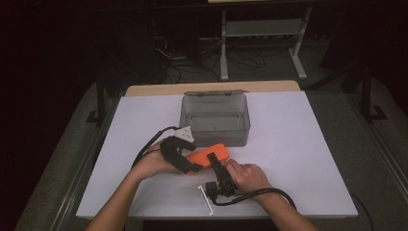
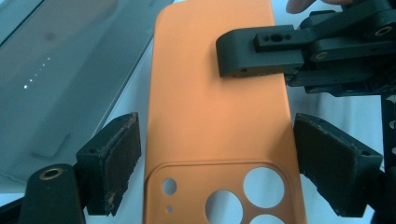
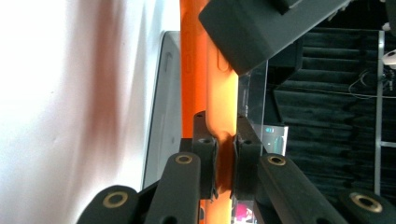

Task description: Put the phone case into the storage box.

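An orange phone case (image 1: 214, 151) is held just above the white table in front of the box. In the left gripper view its back faces me, camera cut-outs (image 2: 243, 191) nearest. My left gripper (image 1: 190, 166) spans the case's width at the camera end, and its pads (image 2: 116, 158) sit against both long edges. From the right, my right gripper (image 1: 211, 159) is shut on the case, pinching one long edge (image 3: 219, 93) through its thickness. One of its jaws lies across the case's back (image 2: 261, 51).
A grey see-through box (image 1: 215, 120) stands open just behind the case, its lid folded back. It also lies along the left of the left gripper view (image 2: 60, 70). The white table top (image 1: 298, 144) spreads to both sides. Dark floor, cables and a rack lie beyond.
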A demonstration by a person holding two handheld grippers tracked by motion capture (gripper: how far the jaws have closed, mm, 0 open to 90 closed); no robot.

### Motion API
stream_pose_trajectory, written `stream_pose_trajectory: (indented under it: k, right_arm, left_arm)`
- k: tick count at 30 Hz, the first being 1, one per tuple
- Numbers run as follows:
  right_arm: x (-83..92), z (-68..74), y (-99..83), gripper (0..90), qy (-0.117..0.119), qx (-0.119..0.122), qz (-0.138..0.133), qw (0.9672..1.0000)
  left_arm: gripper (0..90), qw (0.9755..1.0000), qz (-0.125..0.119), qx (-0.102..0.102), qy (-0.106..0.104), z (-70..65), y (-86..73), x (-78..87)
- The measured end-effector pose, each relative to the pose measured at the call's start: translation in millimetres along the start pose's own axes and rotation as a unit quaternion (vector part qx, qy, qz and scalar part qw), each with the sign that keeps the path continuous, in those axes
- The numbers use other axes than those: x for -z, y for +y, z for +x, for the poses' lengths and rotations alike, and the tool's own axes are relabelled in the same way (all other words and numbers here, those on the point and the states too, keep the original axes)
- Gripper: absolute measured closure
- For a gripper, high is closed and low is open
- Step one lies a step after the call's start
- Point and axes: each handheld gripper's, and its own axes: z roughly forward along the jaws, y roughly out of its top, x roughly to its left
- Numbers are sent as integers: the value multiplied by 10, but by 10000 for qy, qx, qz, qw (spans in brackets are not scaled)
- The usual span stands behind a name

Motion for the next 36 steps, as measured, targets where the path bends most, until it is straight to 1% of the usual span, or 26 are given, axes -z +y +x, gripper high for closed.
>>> stream_pose_trajectory:
  k: [6, 12, 14, 18, 20, 22, 28, 32, 36]
  right_arm:
    - [4, -7, 3, 815, 17, -26, -13, 10000]
    - [-1, -6, 1, 814, 60, -61, -2, 10000]
    - [-4, -3, -4, 813, 101, -61, 5, 9999]
    - [-8, -11, -10, 812, 100, -43, 10, 9999]
    - [-8, -12, -12, 811, 101, -66, 12, 9999]
    - [-8, -9, -12, 811, 98, -106, -1, 9999]
    - [-8, -9, -15, 810, 115, -102, -3, 9999]
    - [-9, -11, -20, 810, 118, -114, 12, 9999]
    - [-10, -14, -23, 809, 116, -120, 17, 9999]
  left_arm:
    - [166, 10000, -27, -19, 11, -8, 4, 6]
    - [161, 9998, -177, 1, -27, -9, 9, 58]
    - [160, 9998, -196, 1, -54, -7, 9, 81]
    - [136, 9997, -249, 6, -38, -6, -5, 123]
    - [130, 9996, -271, -7, -13, -1, -17, 145]
    - [122, 9995, -311, 40, 20, 4, -32, 169]
    - [106, 9990, -417, 118, 98, 30, -107, 245]
    - [102, 9985, -491, 162, 195, 37, -166, 298]
    - [102, 9980, -538, 144, 286, 38, -215, 347]
